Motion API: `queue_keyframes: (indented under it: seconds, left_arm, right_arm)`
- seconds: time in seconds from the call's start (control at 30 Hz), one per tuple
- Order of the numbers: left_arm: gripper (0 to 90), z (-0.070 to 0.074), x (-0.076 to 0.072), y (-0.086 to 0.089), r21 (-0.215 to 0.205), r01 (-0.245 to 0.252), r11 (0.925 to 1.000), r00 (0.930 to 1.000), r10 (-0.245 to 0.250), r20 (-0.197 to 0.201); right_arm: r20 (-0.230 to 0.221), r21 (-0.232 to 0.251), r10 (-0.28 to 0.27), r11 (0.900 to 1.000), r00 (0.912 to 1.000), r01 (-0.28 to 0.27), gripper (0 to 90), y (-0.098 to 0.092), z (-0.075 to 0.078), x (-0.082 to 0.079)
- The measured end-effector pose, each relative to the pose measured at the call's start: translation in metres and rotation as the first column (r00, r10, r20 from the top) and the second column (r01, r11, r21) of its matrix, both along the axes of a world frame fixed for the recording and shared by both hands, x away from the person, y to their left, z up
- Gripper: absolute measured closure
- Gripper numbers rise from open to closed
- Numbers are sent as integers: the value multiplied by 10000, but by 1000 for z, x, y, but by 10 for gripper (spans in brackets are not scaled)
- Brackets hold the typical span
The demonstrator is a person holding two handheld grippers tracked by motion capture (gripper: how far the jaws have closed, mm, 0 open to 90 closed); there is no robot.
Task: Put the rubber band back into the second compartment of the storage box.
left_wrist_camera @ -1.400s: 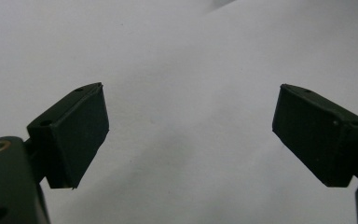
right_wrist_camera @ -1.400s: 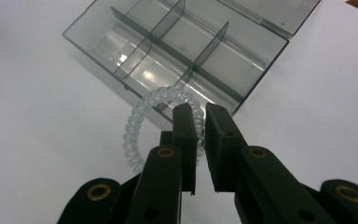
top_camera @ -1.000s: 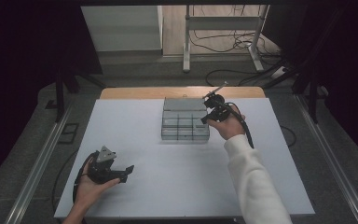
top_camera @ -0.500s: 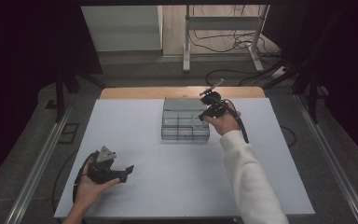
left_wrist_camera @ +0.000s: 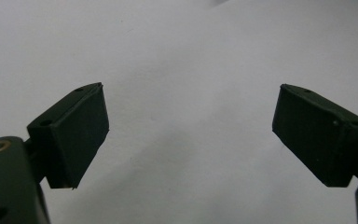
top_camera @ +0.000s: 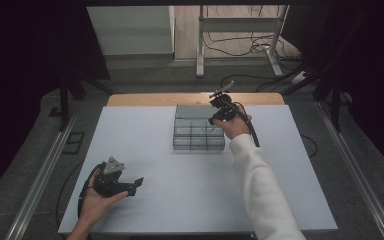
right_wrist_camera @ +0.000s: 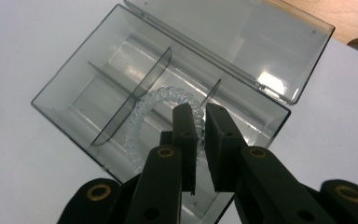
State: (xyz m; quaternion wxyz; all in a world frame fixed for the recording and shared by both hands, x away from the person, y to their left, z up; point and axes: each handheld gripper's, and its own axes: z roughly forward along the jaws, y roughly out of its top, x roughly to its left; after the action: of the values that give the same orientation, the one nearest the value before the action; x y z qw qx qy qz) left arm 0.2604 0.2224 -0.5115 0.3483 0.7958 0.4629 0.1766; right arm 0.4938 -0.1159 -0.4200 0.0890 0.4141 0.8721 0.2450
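Observation:
A clear plastic compartment box (right_wrist_camera: 74, 88) lies on the white table with its lid (right_wrist_camera: 242, 37) folded open behind it. My right gripper (right_wrist_camera: 198, 109) hangs over the box's right part, shut on a clear spiral hair tie (right_wrist_camera: 137, 121) whose loop drapes down across a divider. In the high view the right gripper (top_camera: 214, 120) is at the far right corner of the box (top_camera: 190, 135). My left gripper (top_camera: 137, 182) rests near the table's front left, held in a hand. Its jaws stand wide open (left_wrist_camera: 191, 126) over bare table with nothing between them.
A wooden strip (top_camera: 145, 99) runs along the table's far edge behind the box. Metal rails flank the table on both sides. Cables (top_camera: 240, 50) and a stand's legs lie on the floor beyond.
The right gripper has shifted slightly farther away over the box with the hair tie. The left gripper has stayed put.

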Motion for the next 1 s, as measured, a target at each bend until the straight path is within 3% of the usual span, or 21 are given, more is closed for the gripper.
queue_keyframes:
  seconds: [0.57,1.0]
  left_arm:
    - [103,1,0,0,16,2,10000,10000,-2,21]
    - [103,0,0,1,-13,-19,10000,10000,19,13]
  right_arm:
    - [-38,-128,-88,9999,10000,88,828,19,-13,22]
    - [-218,321,-480,9983,9986,487,828,22,-22,41]
